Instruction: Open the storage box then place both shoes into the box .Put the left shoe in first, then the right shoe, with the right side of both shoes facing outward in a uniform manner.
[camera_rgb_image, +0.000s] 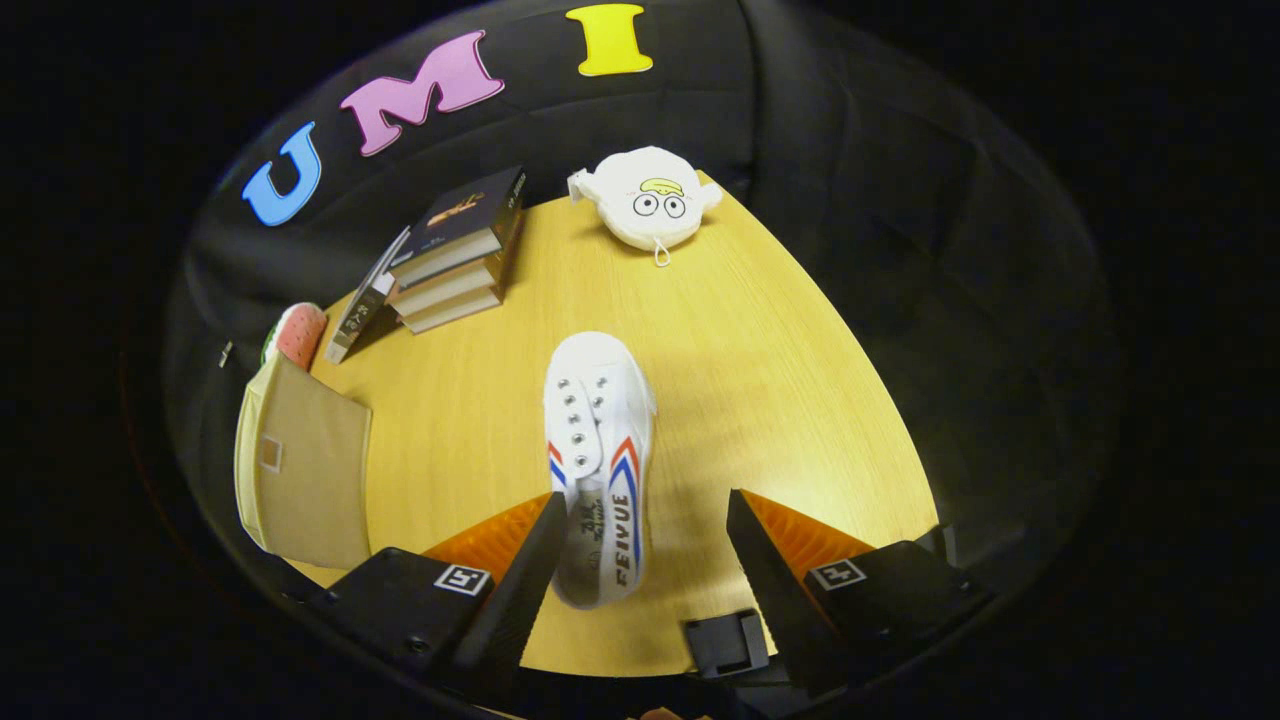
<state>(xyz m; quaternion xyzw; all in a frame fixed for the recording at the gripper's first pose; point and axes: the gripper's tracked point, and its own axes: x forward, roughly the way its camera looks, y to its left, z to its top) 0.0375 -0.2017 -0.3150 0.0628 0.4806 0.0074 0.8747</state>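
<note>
I have the tongs (640, 520) spread apart around the heel of the white canvas shoe (600, 460) on the desk (760, 380), straddling it for a grasp.

I am working in a staged recording booth, not a lived-in room. Black cloth hangs as a wall all around a small wooden surface (760, 400), and the light falls only on that top. What sits on it looks like a chosen set of household props: a stack of books (455, 265) near the far edge, a white plush toy (648, 200) with cartoon eyes beside the cloth, a beige fabric box (300, 465) off to one side, and a single white canvas shoe (600, 450) in the middle.
</note>
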